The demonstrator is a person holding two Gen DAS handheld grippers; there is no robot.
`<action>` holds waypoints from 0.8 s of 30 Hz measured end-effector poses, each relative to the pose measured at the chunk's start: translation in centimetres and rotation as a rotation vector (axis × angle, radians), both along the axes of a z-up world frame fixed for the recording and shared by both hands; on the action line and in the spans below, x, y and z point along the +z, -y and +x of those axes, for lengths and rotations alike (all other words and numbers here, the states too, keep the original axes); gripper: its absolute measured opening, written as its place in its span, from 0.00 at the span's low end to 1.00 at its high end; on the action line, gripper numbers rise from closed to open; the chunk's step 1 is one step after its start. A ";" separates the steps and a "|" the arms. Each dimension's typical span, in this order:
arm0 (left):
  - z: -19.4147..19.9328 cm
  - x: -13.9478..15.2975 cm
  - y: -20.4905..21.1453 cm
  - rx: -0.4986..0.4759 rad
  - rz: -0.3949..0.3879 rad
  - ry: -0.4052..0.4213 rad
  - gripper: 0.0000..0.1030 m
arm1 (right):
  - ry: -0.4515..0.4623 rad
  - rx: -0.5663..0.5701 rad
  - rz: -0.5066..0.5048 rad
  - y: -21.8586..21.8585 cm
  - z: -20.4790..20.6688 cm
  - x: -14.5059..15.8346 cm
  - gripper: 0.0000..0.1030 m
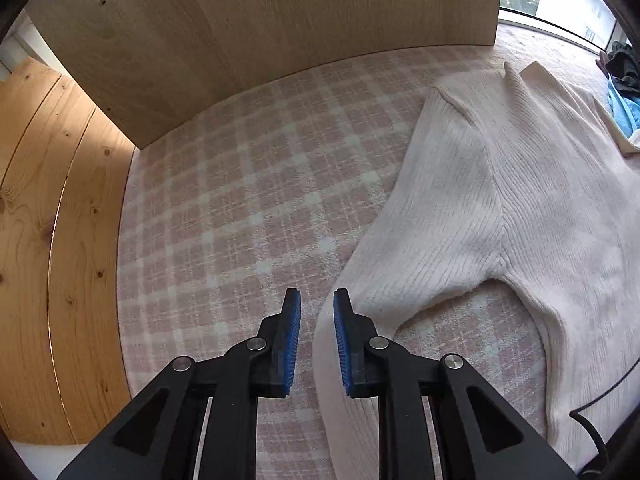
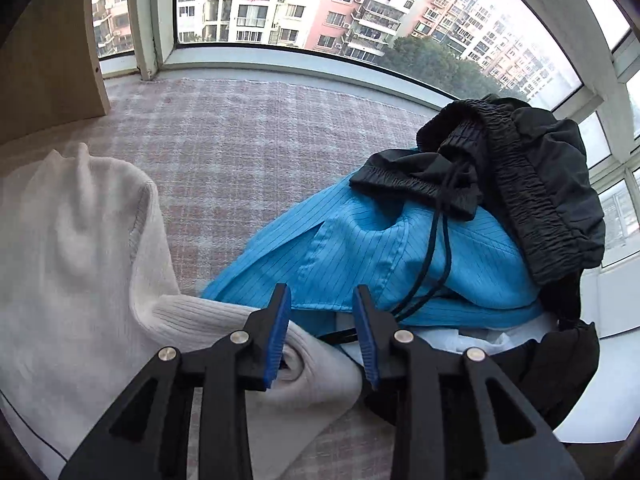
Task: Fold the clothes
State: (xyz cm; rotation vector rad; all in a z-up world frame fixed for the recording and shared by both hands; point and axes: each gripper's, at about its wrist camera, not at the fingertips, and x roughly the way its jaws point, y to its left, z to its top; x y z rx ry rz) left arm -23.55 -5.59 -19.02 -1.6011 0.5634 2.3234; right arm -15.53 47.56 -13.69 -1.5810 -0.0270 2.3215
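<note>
Cream ribbed knit sweater (image 1: 532, 208) lies spread flat on the pink-and-white checked blanket (image 1: 248, 184), body smooth, one sleeve (image 1: 400, 280) running out from it toward the left claw (image 1: 317, 300). That claw hangs over the sleeve's outer edge with its blue pads slightly apart and nothing between them. On the sweater's other side, the right claw (image 2: 322, 300) stands above the opposite sleeve's cuff (image 2: 296, 364), its pads apart and clamped on nothing; the cuff lies below and behind the tips.

Beyond the sweater on that side sits a heap: a blue pinstriped garment (image 2: 380, 248) with black drawstring trousers (image 2: 532, 184) on top. A pale wooden panel (image 1: 260, 32) stands past the sweater's collar.

Judging by this, the sweater is laid out and the sleeve fold has yet to begin. Next, each claw needs to drop, pinch its sleeve, and carry it across the body.
</note>
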 end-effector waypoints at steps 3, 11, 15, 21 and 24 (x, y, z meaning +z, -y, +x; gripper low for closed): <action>1.8 2.7 1.4 -0.003 0.070 -0.016 0.19 | -0.065 0.125 -0.119 3.7 4.6 1.1 0.31; 13.2 5.0 -0.4 -0.172 0.196 0.072 0.32 | -0.030 0.307 -0.337 13.7 20.1 -2.8 0.38; 19.8 2.6 -3.4 -0.261 0.234 0.190 0.33 | 0.011 0.373 -0.351 17.4 23.9 -5.6 0.40; 25.0 0.0 -6.7 -0.334 0.276 0.296 0.33 | 0.031 0.389 -0.389 19.0 23.5 -8.3 0.40; 25.2 -0.3 -7.4 -0.338 0.290 0.309 0.33 | 0.034 0.401 -0.384 19.8 22.9 -9.1 0.40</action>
